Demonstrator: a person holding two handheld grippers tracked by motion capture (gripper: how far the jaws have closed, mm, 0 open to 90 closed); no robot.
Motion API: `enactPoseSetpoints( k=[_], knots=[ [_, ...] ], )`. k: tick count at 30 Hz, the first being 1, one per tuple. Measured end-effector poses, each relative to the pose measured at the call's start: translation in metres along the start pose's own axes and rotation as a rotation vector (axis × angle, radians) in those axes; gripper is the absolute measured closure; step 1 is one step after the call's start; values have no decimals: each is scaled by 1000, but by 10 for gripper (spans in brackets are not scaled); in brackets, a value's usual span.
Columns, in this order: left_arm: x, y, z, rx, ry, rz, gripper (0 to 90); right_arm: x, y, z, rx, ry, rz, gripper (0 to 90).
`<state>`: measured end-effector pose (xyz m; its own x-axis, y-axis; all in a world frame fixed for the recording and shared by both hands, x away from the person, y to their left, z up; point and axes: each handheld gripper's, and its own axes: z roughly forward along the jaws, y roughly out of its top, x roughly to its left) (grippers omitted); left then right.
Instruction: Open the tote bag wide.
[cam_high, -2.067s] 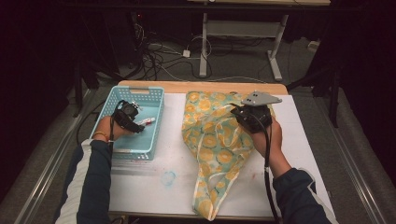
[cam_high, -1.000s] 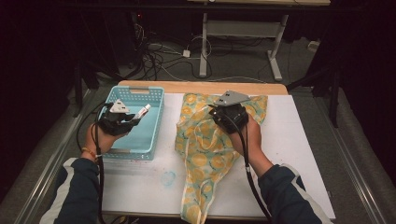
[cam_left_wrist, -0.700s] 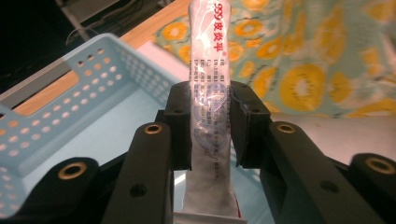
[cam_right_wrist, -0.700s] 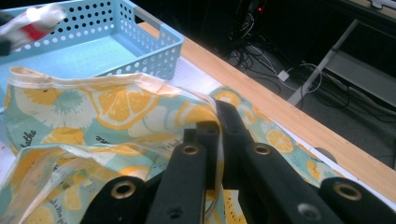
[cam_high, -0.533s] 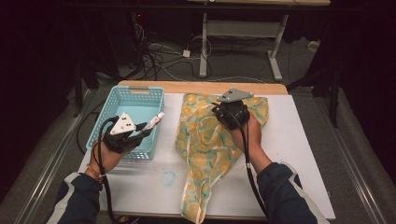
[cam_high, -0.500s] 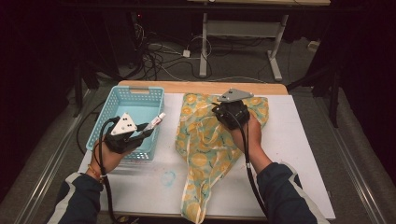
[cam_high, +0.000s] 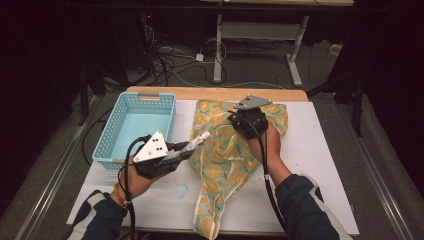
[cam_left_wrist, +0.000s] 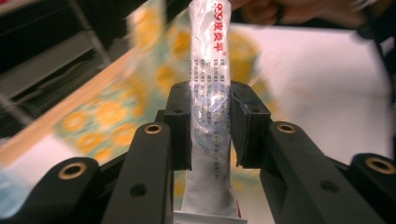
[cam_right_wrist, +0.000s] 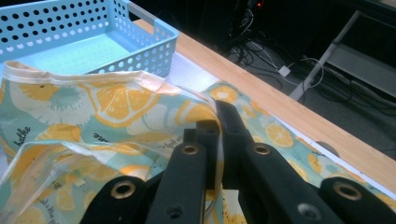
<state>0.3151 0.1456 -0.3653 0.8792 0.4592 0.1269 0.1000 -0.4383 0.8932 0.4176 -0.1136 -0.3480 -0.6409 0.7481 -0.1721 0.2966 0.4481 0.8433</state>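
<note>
Two claws: both at work on the white worktop (cam_high: 320, 165), one to each side of the lemon-print bag.
Landmark: the lemon-print bag (cam_high: 225, 165), lying flat on the worktop, its narrow end hanging over the near edge.
Left claw (cam_left_wrist: 212, 126): just left of the bag, pinching a white tube between its pads.
White tube (cam_left_wrist: 209, 93): held level above the worktop, red and blue print on it, its free end pointing at the bag's left edge and just reaching over it.
Right claw (cam_right_wrist: 218, 135): at the bag's far end, pressed together on a fold of the fabric.
Bag's far edge: lifted by that pinch, so the upper layer stands off the lower one.
Blue basket (cam_high: 132, 127): left of the bag, near it but apart, perforated walls, standing on the worktop.
Right hand (cam_high: 265, 145): resting over the bag's right half.
Left hand (cam_high: 135, 177): well left of the bag, below the basket's near wall.
</note>
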Motion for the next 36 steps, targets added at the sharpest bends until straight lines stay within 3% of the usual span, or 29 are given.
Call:
enactPoseSetpoints(
  k=[4,6,9,12,15,17,19,23,24,26,29,32,33,34,35,36],
  knots=[
    [-20,6,23,-19,-81,5,699,2,0,0,-5,14,2,899],
    [-26,5,36,-15,-97,8,699,2,0,-1,-8,21,4,899],
    [-31,1,55,30,-127,14,699,0,0,-2,-12,20,7,899],
    [-33,-5,73,89,-122,32,699,-2,0,-5,-16,19,20,899],
    [-30,-11,84,158,-78,61,699,-3,2,-9,-24,22,22,899],
    [-23,-15,89,197,-73,30,699,-3,2,-13,-35,26,24,899],
    [-20,-18,94,245,-33,57,699,-4,4,-18,-47,31,24,899],
    [-12,-26,103,316,5,54,698,-3,8,-29,-84,45,30,899],
    [-9,-28,105,329,17,59,698,-2,10,-33,-97,47,28,899],
    [-2,-31,106,334,24,20,698,0,13,-39,-115,48,24,899],
    [5,-32,109,378,73,-10,698,4,16,-42,-125,55,10,899],
    [10,-34,112,380,134,-85,698,10,17,-44,-131,64,2,898],
    [14,-34,113,390,143,-90,698,12,17,-45,-134,70,-1,899],
    [20,-33,114,399,146,-55,697,14,17,-45,-136,73,-2,898],
    [29,-31,113,428,136,19,697,16,16,-45,-140,77,-3,898],
    [28,-32,115,415,156,-38,697,17,16,-45,-141,81,-7,898]
  ],
)
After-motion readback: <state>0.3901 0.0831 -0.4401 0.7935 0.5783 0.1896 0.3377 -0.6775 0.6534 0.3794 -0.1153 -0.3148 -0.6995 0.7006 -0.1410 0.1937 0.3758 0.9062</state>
